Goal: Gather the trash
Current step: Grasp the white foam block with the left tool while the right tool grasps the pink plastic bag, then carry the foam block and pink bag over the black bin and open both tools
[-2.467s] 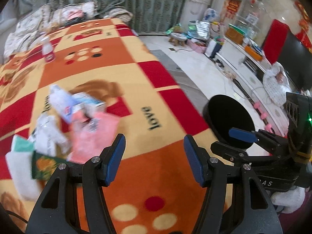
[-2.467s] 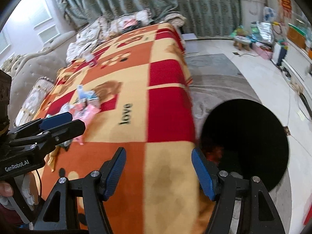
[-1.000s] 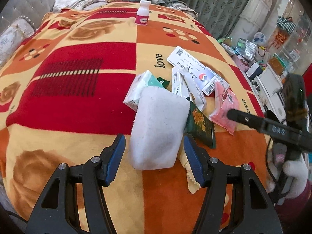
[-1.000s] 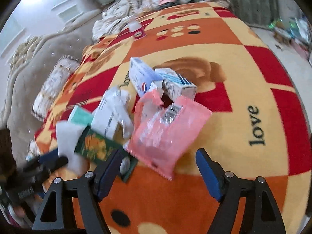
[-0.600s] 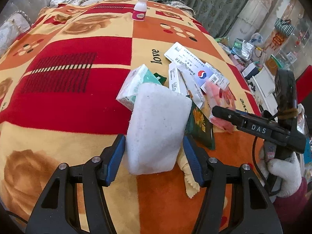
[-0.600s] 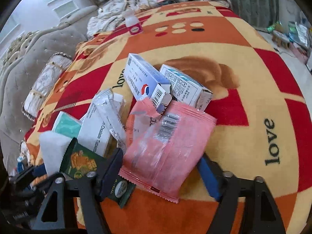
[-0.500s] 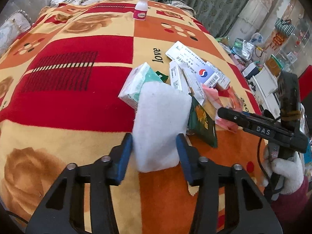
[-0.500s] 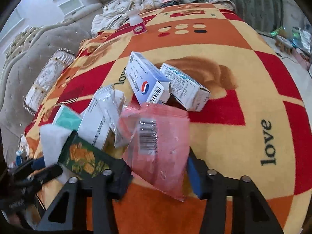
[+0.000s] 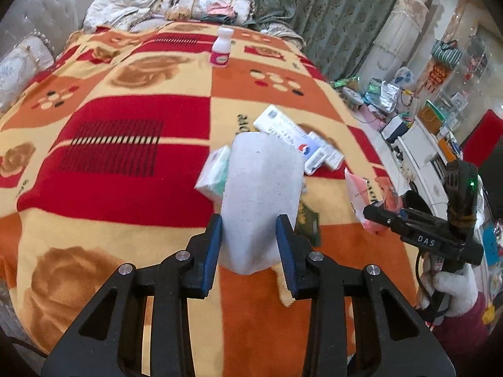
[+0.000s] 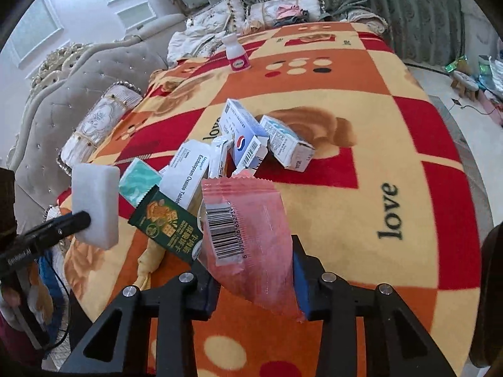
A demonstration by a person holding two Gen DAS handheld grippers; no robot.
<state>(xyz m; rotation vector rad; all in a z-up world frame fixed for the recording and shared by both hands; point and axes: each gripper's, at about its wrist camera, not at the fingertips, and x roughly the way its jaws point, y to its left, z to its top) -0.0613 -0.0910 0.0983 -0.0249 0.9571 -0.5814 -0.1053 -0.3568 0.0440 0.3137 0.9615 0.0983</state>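
Observation:
My left gripper (image 9: 250,229) has its jaws closing on a white sponge block (image 9: 261,194), its pads pressed against the block's sides and holding it up off the blanket. The right wrist view shows this sponge (image 10: 94,201) lifted at the left. The jaws of my right gripper (image 10: 253,270) are closing on a pink plastic wrapper (image 10: 248,229) with a barcode, raised above the pile. On the blanket lie a green snack packet (image 10: 166,226), a teal tissue pack (image 10: 138,182), a tablet box (image 10: 185,172) and two white medicine boxes (image 10: 242,135).
A small white bottle (image 9: 221,51) with a pink label stands at the far end of the orange, red and yellow blanket (image 9: 125,188). Cushions (image 10: 97,125) and a grey sofa lie beyond it. Cluttered floor and shelves (image 9: 424,119) sit past the blanket's right edge.
Both grippers went from open to pinched: the left on the sponge, the right on the pink wrapper. Each has lifted its item a little off the pile.

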